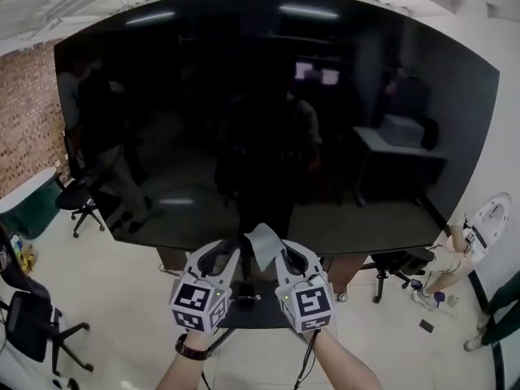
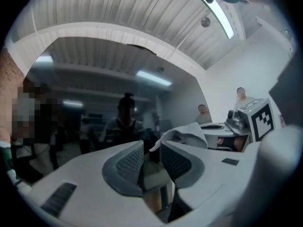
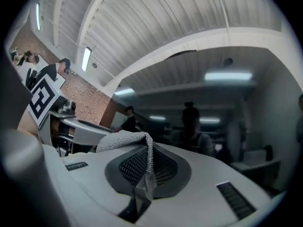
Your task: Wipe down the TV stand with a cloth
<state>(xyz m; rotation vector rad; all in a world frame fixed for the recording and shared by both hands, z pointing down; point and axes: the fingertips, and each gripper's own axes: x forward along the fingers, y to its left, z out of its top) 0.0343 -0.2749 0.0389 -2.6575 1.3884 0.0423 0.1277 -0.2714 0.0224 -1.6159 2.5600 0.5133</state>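
The left gripper [image 2: 150,151] is holding its jaws a little apart, and nothing is sitting between them. Just to the right of it, the cloth [image 1: 262,243] is sticking up between the two grippers, in front of the bottom edge of the big dark TV screen [image 1: 268,112]. The cloth is looking soft and floppy, because it is folding over and hanging down by itself. It is probably very light, and it is not going to break or slip away easily. It is bending any way it is pushed, so a good place to hold it is by a bunched-up part, with lots of cloth left hanging free for rubbing. It is looking pale grey and thin, with a bumpy woven skin like a tiny net. Next to the right, the right gripper [image 3: 147,161] is pinching the cloth, with its jaws closed on a fold and one flap drooping over the top. The cloth is not touching the TV stand [image 1: 258,315], which is showing as a dark flat shelf down below, between the two grippers. So the wiping is not looking started yet.
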